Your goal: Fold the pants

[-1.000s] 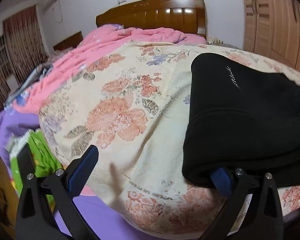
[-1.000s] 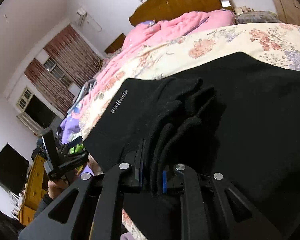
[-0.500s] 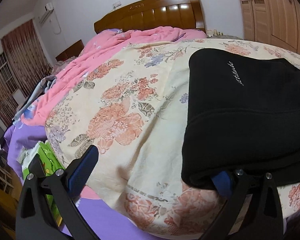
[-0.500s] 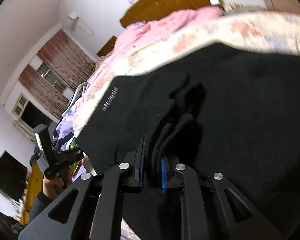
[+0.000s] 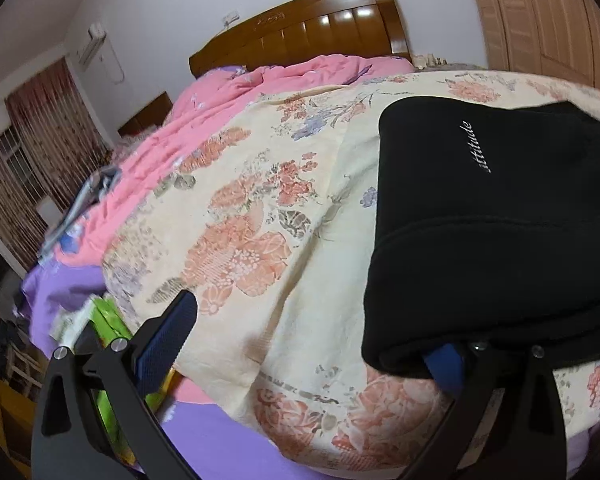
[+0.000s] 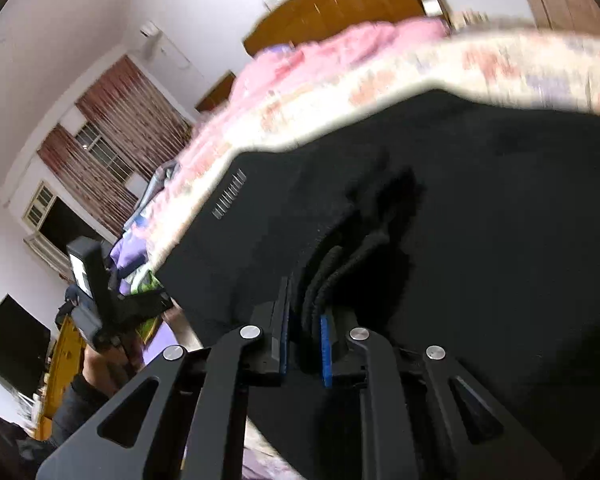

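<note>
Right gripper (image 6: pixel 304 344) is clamped on bunched pants (image 5: pixel 500 220) edges. Left gripper (image 5: pixel 312 344) is held wide open, its right finger tucked under the pants' near-left corner.

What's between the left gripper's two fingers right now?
In the left wrist view the left gripper stands wide open. Between its fingers lies only floral quilt. The right-hand finger sits under the edge of the black pants, not pinching them.

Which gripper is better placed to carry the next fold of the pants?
Right. The right gripper is clamped on the black pants' bunched edge; the left gripper stands open, one finger under their corner.
</note>
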A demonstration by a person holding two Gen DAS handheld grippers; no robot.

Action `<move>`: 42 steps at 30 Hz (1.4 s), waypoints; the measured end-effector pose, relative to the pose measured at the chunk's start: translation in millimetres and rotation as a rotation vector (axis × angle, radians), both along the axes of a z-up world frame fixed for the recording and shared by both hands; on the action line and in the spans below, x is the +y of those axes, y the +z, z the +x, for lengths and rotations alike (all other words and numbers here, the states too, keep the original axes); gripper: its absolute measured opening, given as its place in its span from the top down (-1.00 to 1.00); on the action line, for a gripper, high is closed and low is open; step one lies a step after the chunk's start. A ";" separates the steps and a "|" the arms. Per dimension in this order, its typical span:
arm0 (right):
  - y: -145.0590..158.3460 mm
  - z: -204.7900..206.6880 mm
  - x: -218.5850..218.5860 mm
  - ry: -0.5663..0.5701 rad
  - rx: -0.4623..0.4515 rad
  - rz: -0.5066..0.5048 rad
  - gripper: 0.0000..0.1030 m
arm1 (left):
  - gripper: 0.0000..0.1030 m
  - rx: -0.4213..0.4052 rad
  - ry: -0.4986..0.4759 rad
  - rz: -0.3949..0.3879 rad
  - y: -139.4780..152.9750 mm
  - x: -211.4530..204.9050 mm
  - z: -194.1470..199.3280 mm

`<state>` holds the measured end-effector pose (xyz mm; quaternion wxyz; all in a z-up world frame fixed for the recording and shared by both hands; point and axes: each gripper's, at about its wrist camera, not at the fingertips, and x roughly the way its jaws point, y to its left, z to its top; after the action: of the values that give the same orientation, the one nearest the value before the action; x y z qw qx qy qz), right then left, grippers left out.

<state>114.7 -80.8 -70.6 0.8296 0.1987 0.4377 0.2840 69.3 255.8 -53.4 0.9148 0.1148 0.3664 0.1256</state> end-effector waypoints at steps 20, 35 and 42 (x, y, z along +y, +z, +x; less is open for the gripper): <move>58.7 14.9 80.8 0.209 -0.286 -0.288 -0.57 | -0.96 -0.222 -0.174 -0.514 112.8 13.2 -13.6; 22.3 31.7 98.2 0.216 -0.251 -0.361 -0.70 | -0.96 0.086 -0.352 -0.674 25.0 -37.6 171.0; 24.9 34.0 85.2 0.214 -0.226 -0.280 -0.71 | -0.96 0.003 -0.302 -0.599 32.3 -36.0 157.0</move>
<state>148.8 4.4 -45.7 0.8581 0.0008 0.3955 0.3274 226.3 219.8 -21.1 0.9155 -0.1062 0.3674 -0.1248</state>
